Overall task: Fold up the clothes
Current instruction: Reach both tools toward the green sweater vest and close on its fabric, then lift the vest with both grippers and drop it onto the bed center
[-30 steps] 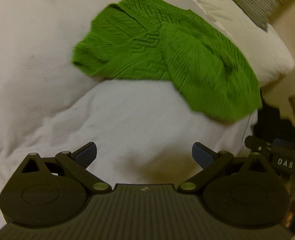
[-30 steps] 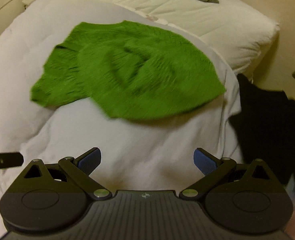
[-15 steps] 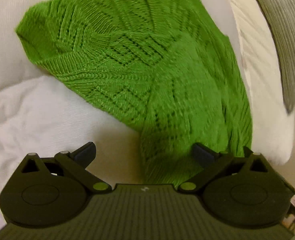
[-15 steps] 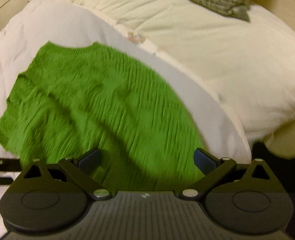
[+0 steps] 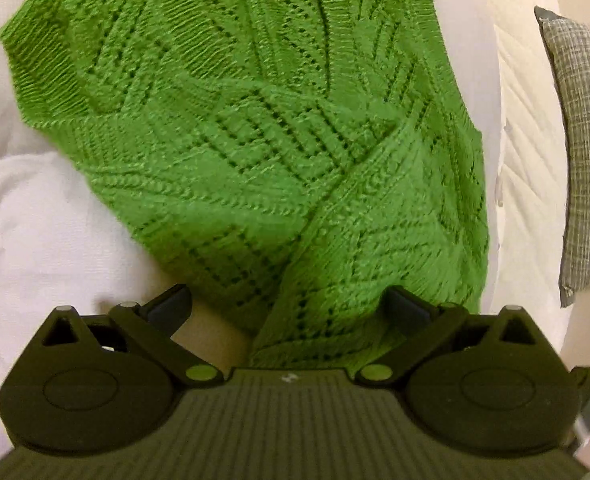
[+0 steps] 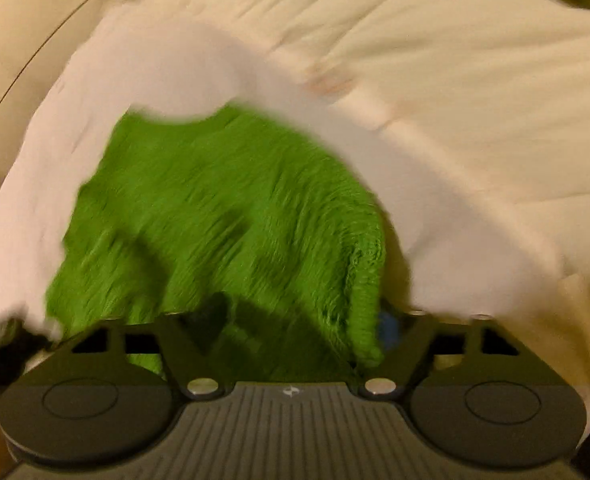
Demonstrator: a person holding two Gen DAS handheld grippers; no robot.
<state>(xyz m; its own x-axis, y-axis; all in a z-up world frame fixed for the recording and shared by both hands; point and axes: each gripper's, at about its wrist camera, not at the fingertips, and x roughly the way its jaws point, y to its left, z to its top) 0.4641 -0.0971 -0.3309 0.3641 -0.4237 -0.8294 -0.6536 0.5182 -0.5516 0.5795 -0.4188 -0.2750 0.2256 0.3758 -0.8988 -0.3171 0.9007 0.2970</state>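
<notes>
1. Since a second ago both grippers have closed in on the green sweater (image 5: pixel 263 152): it was a whole shape well ahead on the bed, and now it fills most of each wrist view and runs right under the jaws.
2. The sweater lies crumpled on the white duvet (image 5: pixel 47 232), one flap folded over itself diagonally through the centre of the left view.
3. The left gripper (image 5: pixel 291 308) has its jaws spread wide, straddling the near hem at lower centre, holding nothing.
4. The right gripper (image 6: pixel 291 320) view is heavily blurred. Knit bunches between its jaws at lower centre, but I cannot tell whether they are closed on it.
5. Risk: the open knit could snag on a jaw tip, or a bite could take only the top layer of the overlapped flap, so lifting would drag the garment into a worse heap. A deep bite might also catch the soft duvet beneath.
6. Edges and room: the sweater's right edge, in the left view, sits near the cream pillow (image 5: pixel 527 160) and grey cushion (image 5: pixel 587 152) at the right of frame. Bare duvet at lower left gives more room to spread and fold.
</notes>
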